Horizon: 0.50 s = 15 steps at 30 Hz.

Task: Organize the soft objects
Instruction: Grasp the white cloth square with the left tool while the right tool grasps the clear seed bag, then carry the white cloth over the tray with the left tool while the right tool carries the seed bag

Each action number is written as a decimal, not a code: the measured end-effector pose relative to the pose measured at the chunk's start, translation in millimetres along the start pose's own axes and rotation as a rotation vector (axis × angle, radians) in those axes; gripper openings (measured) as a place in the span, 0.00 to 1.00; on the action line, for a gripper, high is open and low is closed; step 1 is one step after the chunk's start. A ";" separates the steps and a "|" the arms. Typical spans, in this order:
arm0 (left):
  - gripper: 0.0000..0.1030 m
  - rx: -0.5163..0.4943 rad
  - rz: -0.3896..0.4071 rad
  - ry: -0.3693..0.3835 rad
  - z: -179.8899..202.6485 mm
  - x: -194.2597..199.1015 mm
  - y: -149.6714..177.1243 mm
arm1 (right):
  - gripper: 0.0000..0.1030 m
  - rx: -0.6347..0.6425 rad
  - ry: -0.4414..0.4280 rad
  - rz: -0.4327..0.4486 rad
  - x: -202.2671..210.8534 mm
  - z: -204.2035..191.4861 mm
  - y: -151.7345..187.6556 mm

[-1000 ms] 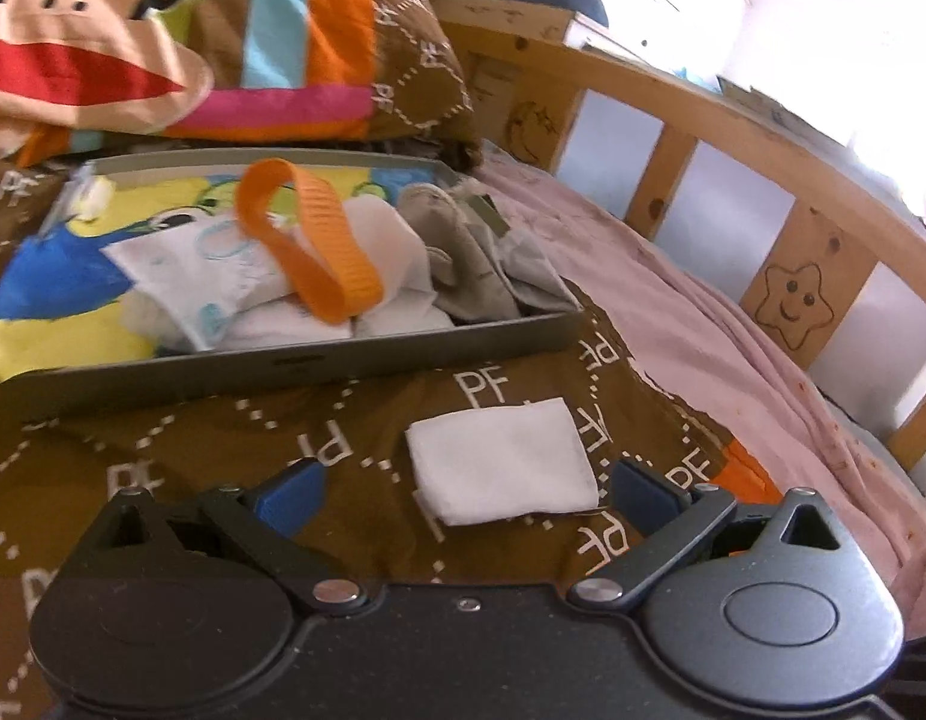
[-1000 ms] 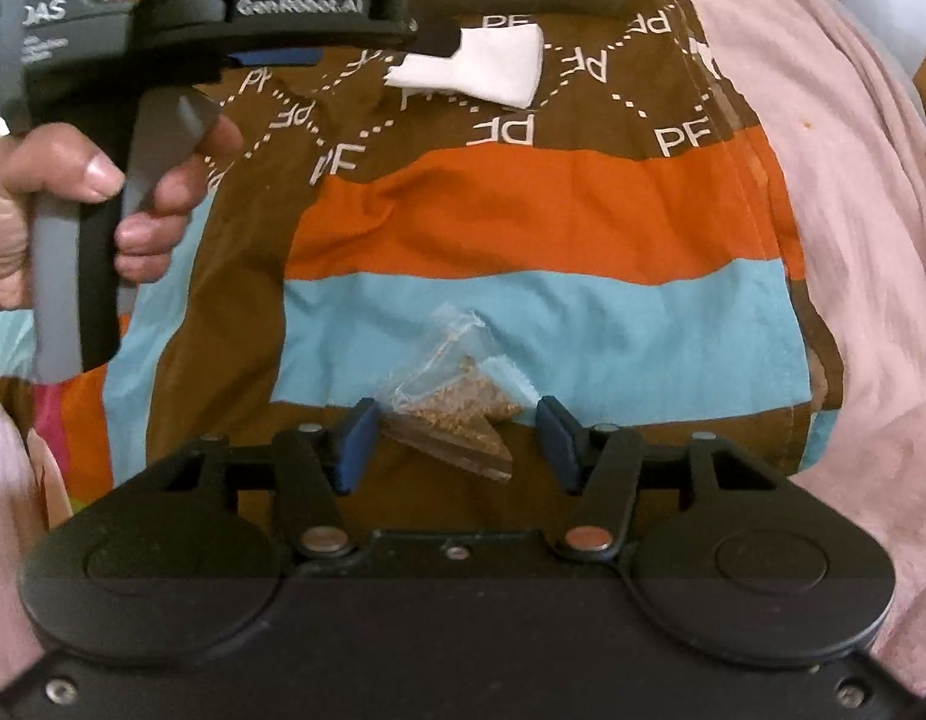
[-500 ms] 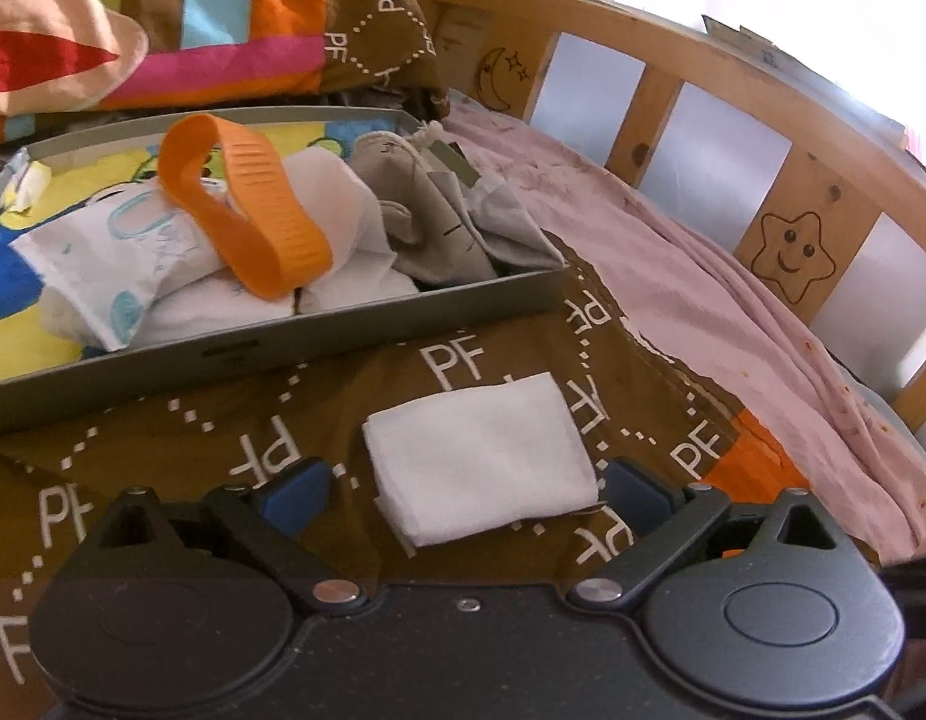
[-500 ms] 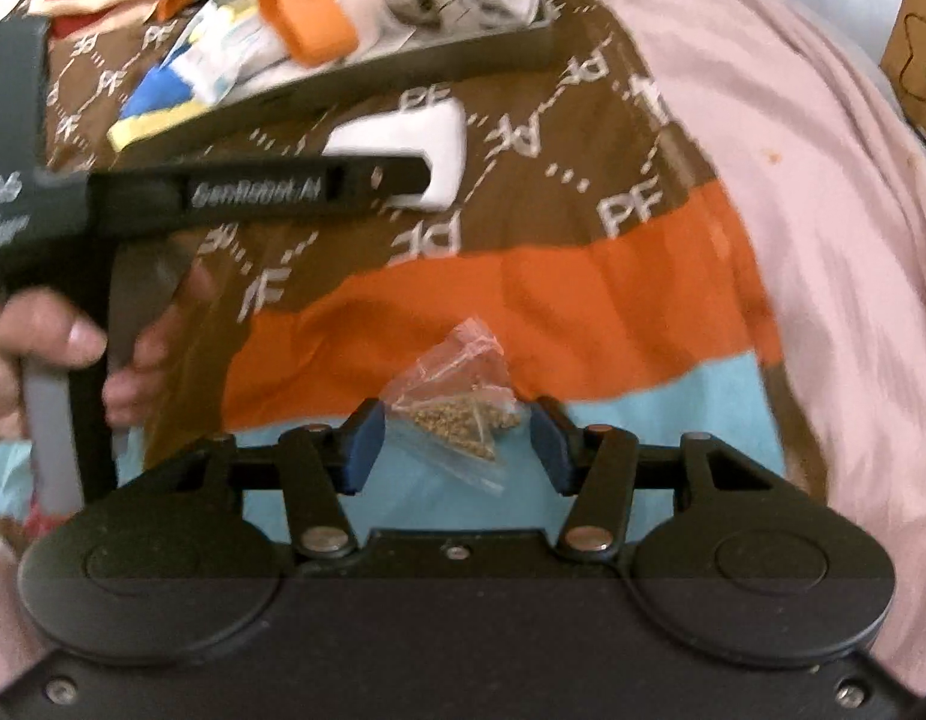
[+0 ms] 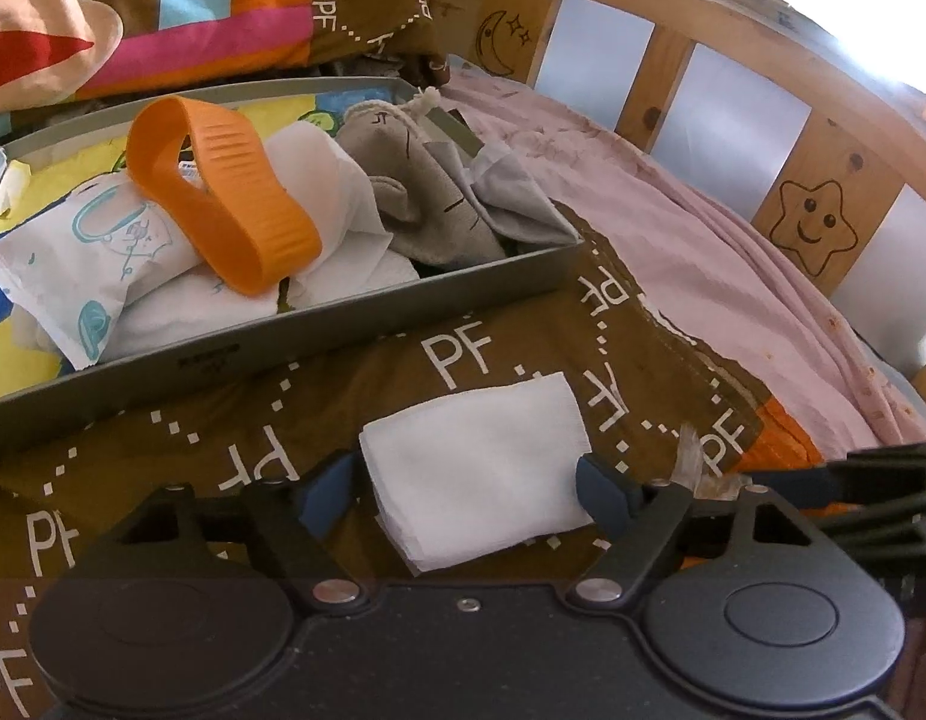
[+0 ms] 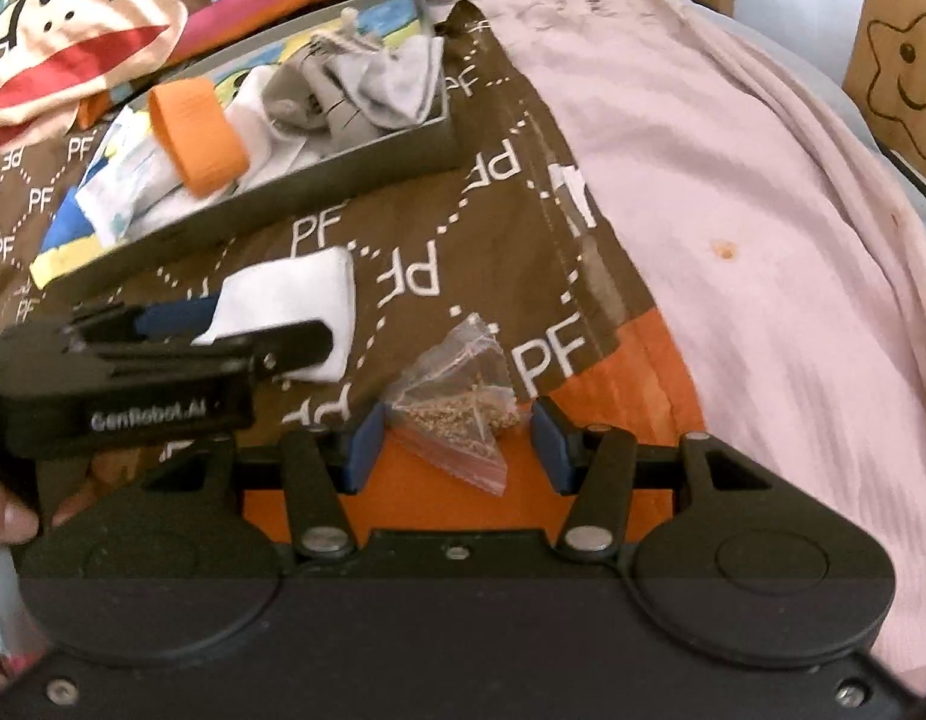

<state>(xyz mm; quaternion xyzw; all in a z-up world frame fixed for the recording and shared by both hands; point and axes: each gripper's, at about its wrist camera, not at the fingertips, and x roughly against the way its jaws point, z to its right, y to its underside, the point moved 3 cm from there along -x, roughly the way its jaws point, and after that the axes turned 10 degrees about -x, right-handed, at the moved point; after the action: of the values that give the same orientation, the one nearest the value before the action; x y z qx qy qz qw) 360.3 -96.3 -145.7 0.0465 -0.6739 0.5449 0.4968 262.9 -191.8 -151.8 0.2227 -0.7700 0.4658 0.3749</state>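
Observation:
A folded white cloth pad (image 5: 475,468) lies on the brown patterned blanket (image 5: 463,354), just in front of a grey tray (image 5: 343,324). My left gripper (image 5: 466,489) straddles the pad. Its jaws are closing, with the blue pads at the cloth's two edges and no squeeze visible. The right wrist view shows this gripper (image 6: 271,324) from the side over the same pad (image 6: 295,294). My right gripper (image 6: 457,447) is shut on a small clear bag of seeds (image 6: 457,414), held above the blanket. The bag's tip (image 5: 688,456) shows at the right of the left wrist view.
The tray holds an orange band (image 5: 223,198), white packets (image 5: 85,252) and a grey cloth pouch (image 5: 427,204). A pink sheet (image 5: 703,276) and a wooden bed rail with a star (image 5: 817,228) lie to the right. A monkey-print pillow (image 6: 73,30) sits behind. A hand (image 6: 7,516) grips the left tool.
My left gripper has come down closer to the white pad and its jaws have narrowed around it. My right gripper has carried the seed bag forward from the blue stripe towards the tray.

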 end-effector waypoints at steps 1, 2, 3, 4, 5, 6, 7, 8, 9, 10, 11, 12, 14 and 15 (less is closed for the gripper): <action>0.75 -0.004 -0.002 -0.006 0.9 -0.3 0.3 | 0.43 0.001 -0.002 0.002 -4.5 2.2 -2.2; 0.74 -0.010 -0.004 -0.015 2.0 -0.5 0.6 | 0.43 0.001 -0.004 0.006 -4.8 3.2 -3.0; 0.67 -0.012 -0.004 -0.021 3.0 -0.5 0.8 | 0.43 -0.002 -0.011 0.013 -3.6 4.4 -3.1; 0.61 -0.012 -0.003 -0.022 3.6 0.0 0.8 | 0.43 -0.005 -0.014 0.016 -4.4 4.1 -2.8; 0.57 -0.008 -0.001 -0.027 4.0 0.7 0.6 | 0.43 -0.008 -0.020 0.018 -6.0 4.1 -2.4; 0.51 -0.002 0.000 -0.026 4.1 1.3 0.3 | 0.43 -0.013 -0.030 0.023 -5.5 3.4 -2.3; 0.40 0.008 0.003 -0.021 3.4 2.7 -0.1 | 0.43 -0.013 -0.035 0.029 -4.5 2.7 -2.1; 0.33 0.021 0.007 -0.008 2.3 4.5 -0.3 | 0.43 -0.013 -0.038 0.033 -4.0 3.0 -2.0; 0.24 0.038 0.008 0.008 1.4 5.8 0.1 | 0.43 -0.013 -0.040 0.033 -4.7 1.5 -1.3; 0.18 0.055 0.008 0.018 0.5 6.9 0.7 | 0.43 -0.012 -0.044 0.035 -3.9 1.6 -0.9; 0.16 0.064 0.010 0.021 0.5 8.4 1.8 | 0.43 -0.011 -0.045 0.037 -3.0 0.8 -0.6; 0.12 0.069 0.011 0.021 1.2 9.9 3.0 | 0.42 -0.008 -0.048 0.039 -2.2 0.1 -0.2; 0.09 0.084 0.015 0.016 3.0 13.9 4.6 | 0.41 0.000 -0.054 0.043 -2.1 -2.1 0.2; 0.08 0.090 0.018 0.009 4.1 16.0 5.2 | 0.40 0.005 -0.057 0.043 -1.3 -2.8 0.8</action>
<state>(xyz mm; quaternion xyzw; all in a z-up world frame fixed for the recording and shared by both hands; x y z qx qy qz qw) 346.7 -89.7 -137.3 0.0600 -0.6468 0.5794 0.4923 264.2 -188.9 -152.4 0.2199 -0.7839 0.4690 0.3423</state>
